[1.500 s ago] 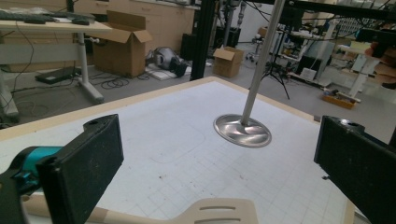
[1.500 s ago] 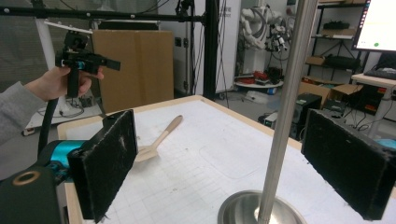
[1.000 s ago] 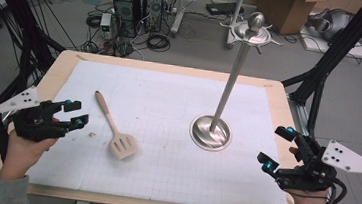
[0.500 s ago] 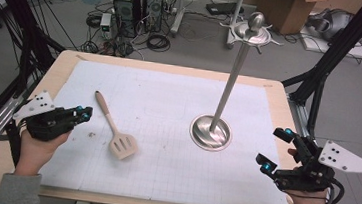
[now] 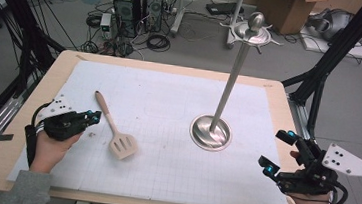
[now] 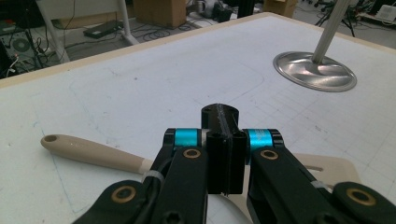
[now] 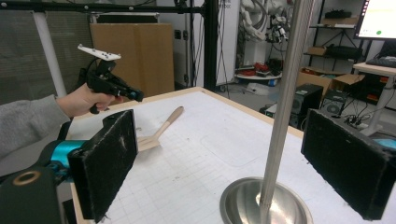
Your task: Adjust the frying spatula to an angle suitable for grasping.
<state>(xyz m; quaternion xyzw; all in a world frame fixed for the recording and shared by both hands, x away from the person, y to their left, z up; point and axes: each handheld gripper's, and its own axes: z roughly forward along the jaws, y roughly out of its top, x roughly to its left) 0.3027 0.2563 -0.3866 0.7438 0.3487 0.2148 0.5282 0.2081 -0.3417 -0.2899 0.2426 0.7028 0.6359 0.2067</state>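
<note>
The left gripper (image 5: 93, 118) had its jaws clenched together with nothing between them, hovering just beside the handle of the wooden spatula (image 5: 115, 133), which lay flat on the white mat (image 5: 168, 106) at the table's left side, blade toward the person. The right gripper (image 5: 278, 152) hung released, jaws wide apart, near the table's right edge, facing the metal stand (image 5: 211, 132), whose pole rose from a round base on the mat.

Spatula (image 5: 116, 132) lies on the table (image 5: 172, 71), left of the stand (image 5: 210, 132).
</note>
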